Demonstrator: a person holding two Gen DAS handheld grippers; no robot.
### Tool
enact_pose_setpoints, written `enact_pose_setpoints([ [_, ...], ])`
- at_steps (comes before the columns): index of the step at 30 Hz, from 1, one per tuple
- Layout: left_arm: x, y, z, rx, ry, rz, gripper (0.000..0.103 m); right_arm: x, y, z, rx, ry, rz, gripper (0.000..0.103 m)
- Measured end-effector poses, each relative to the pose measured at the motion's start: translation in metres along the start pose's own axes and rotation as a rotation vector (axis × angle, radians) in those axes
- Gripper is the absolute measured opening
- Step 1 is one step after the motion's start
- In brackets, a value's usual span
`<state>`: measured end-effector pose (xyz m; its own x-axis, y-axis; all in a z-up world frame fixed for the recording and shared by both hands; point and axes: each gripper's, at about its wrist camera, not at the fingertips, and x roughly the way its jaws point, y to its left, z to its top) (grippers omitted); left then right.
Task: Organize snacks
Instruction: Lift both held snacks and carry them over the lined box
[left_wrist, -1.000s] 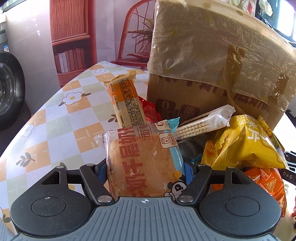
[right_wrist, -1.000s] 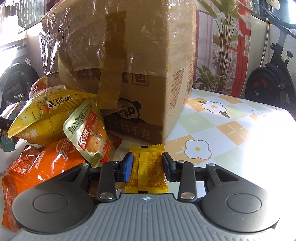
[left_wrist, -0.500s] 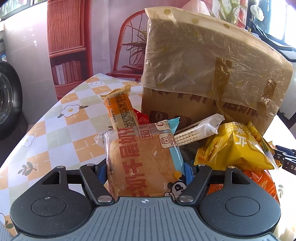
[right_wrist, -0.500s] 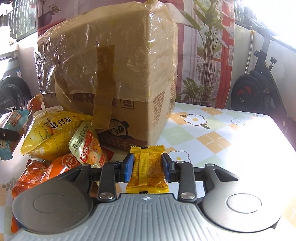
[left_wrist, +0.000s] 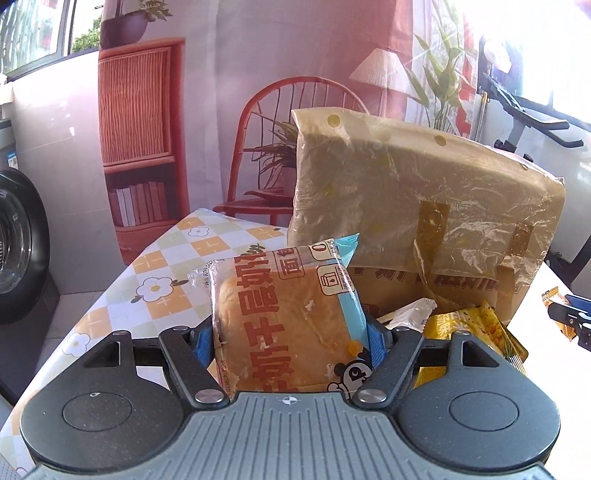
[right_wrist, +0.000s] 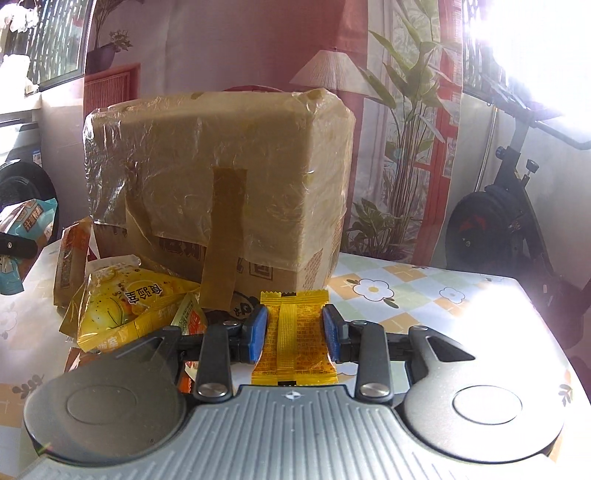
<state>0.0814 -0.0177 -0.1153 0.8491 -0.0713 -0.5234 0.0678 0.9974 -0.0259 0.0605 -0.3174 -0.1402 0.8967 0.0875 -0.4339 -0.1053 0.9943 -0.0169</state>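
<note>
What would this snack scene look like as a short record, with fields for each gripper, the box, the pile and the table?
left gripper: jaws shut on bread packet, lifted
right gripper: jaws shut on small yellow sachet, lifted
cardboard box: wrapped in plastic film and taped, standing on table
snack pile: yellow chip bag and other packets lying in front of the box
table: checked cloth with flower print

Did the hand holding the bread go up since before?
Yes. The left gripper with the bread rose: the box now sits lower in its view, its top showing.
</note>
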Motion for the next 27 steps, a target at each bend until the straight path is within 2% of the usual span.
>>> enact_pose_setpoints([
  [5, -0.007, 0.001, 0.023, -0.022, -0.059, -0.013, 0.076, -0.017, 0.002, 0.019, 0.001, -0.102, -0.006, 0.034],
  [8, -0.012, 0.009, 0.044, -0.086, -0.064, -0.024, 0.076, -0.027, 0.003, 0.034, -0.015, -0.167, -0.025, 0.034],
  [11, -0.019, 0.015, 0.060, -0.110, -0.103, -0.022, 0.076, -0.032, 0.005, 0.050, -0.061, -0.201, -0.053, 0.034],
  [15, -0.027, 0.017, 0.080, -0.118, -0.148, -0.035, 0.077, -0.039, 0.002, 0.068, -0.048, -0.237, -0.040, 0.034],
  [24, -0.017, -0.006, 0.120, -0.020, -0.185, -0.099, 0.077, -0.026, 0.016, 0.115, -0.030, -0.292, 0.018, 0.034],
  [27, -0.006, -0.019, 0.139, 0.016, -0.202, -0.120, 0.077, -0.003, 0.018, 0.144, 0.030, -0.266, 0.071, 0.034],
])
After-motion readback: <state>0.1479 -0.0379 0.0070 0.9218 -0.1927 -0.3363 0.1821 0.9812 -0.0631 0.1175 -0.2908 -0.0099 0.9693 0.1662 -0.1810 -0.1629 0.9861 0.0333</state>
